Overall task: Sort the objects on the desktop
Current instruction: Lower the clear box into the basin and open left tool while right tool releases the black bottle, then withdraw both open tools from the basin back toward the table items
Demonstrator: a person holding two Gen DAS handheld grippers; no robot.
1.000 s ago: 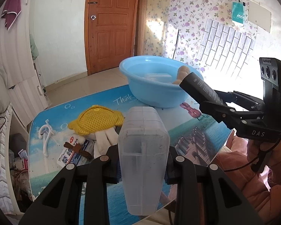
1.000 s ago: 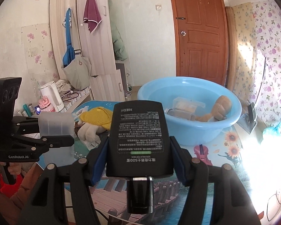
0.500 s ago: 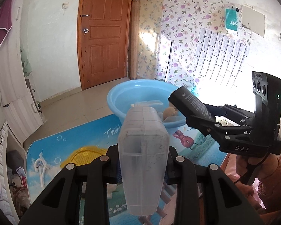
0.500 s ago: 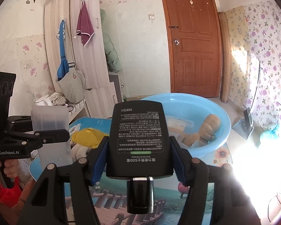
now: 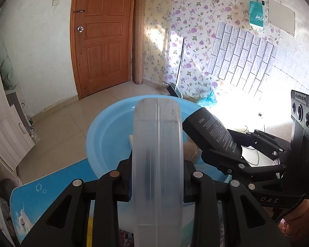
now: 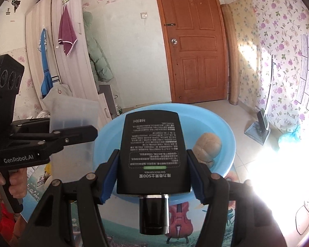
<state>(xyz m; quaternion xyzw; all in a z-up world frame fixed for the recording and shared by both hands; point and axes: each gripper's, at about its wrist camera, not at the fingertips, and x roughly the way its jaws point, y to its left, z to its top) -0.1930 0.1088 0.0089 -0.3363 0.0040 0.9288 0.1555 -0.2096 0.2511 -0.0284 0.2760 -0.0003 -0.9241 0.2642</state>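
My left gripper [image 5: 157, 177] is shut on a frosted translucent plastic box [image 5: 158, 164] and holds it up in front of the light blue basin [image 5: 111, 131]. My right gripper [image 6: 152, 164] is shut on a black tube with printed text [image 6: 152, 148], cap toward the camera, held just before the basin [image 6: 226, 127]. The basin holds a tan plush toy [image 6: 207, 146] and a pale box [image 5: 130, 140]. The right gripper with its tube [image 5: 212, 131] shows in the left wrist view, the left gripper with its box [image 6: 72, 121] in the right wrist view.
The basin stands on a table with a blue picture mat [image 5: 51, 187], violin print [image 6: 180, 220] near the front. A yellow item [image 6: 48, 166] and a label packet [image 6: 41, 180] lie at the left. A wooden door [image 6: 195, 51], wardrobe [image 6: 57, 65] and floral wall [image 5: 195, 47] stand behind.
Both grippers have moved forward and up toward the basin with their objects. The yellow mesh item and other table clutter have dropped out of the left wrist view.
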